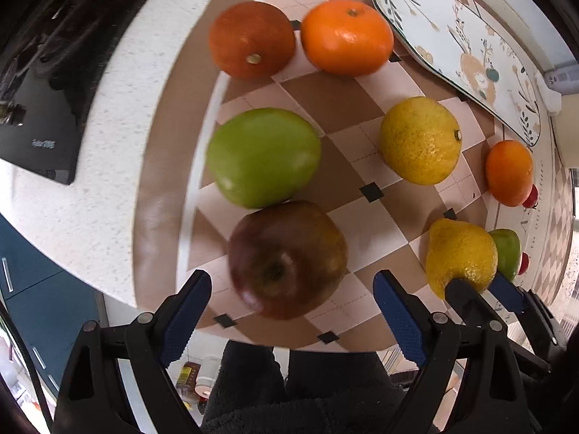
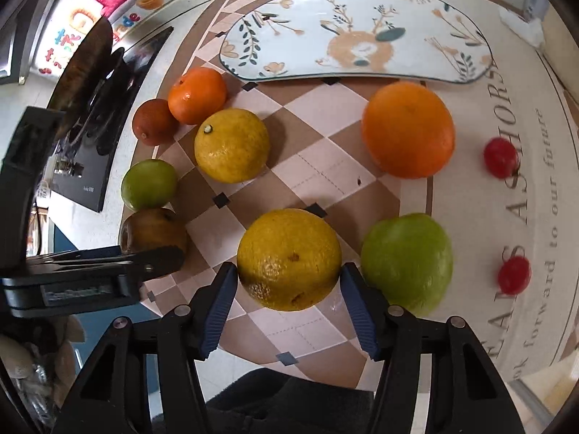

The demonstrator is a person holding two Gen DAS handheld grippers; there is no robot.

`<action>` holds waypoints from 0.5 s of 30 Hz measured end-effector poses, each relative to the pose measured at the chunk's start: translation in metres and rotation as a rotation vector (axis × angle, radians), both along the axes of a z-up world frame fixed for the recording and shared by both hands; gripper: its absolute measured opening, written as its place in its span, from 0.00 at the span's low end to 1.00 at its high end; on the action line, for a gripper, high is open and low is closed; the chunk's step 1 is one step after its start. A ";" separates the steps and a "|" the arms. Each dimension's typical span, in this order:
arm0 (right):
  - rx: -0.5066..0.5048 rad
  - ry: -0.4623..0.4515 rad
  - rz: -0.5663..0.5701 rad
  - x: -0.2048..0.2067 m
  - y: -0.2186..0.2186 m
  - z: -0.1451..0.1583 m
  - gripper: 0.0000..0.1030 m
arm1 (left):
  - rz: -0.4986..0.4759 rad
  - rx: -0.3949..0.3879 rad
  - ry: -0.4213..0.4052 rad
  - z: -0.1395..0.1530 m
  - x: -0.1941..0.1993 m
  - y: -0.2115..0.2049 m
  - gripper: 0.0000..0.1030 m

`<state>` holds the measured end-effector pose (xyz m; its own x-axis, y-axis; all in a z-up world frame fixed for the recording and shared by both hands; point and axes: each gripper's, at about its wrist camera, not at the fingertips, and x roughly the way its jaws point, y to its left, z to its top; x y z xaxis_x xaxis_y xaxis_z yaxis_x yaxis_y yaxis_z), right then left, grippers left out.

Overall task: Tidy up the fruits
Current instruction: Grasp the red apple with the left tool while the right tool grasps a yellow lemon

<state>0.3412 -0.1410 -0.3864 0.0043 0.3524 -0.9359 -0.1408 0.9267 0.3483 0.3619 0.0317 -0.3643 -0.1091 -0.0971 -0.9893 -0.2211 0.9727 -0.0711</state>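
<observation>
Fruits lie on a checkered mat (image 1: pixel 336 101). In the left wrist view my left gripper (image 1: pixel 293 282) is open around a dark red apple (image 1: pixel 287 258), with a green apple (image 1: pixel 264 157) just beyond it. In the right wrist view my right gripper (image 2: pixel 287 280) has its blue pads against both sides of a yellow lemon (image 2: pixel 288 258); this lemon also shows in the left wrist view (image 1: pixel 461 255). A second yellow citrus (image 2: pixel 231 145), a large orange (image 2: pixel 408 129), a tangerine (image 2: pixel 197 94), a dark orange (image 2: pixel 153 122) and a large green apple (image 2: pixel 407 262) lie around it.
An oblong floral plate (image 2: pixel 300 29) sits at the far side of the mat. Two small red fruits (image 2: pixel 501 157) (image 2: pixel 514 275) lie right of the mat's checkered part. A black stove (image 1: pixel 36 133) stands to the left on the white counter. The counter's front edge is close below the grippers.
</observation>
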 end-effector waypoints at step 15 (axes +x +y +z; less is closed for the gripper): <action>-0.017 -0.004 0.048 0.012 0.009 0.001 0.60 | 0.004 0.036 -0.025 -0.010 -0.009 0.000 0.60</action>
<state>0.3536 -0.1323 -0.3851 -0.0086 0.3367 -0.9416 -0.1863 0.9246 0.3323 0.3524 0.0315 -0.3748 -0.0835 -0.0623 -0.9946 -0.2239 0.9737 -0.0422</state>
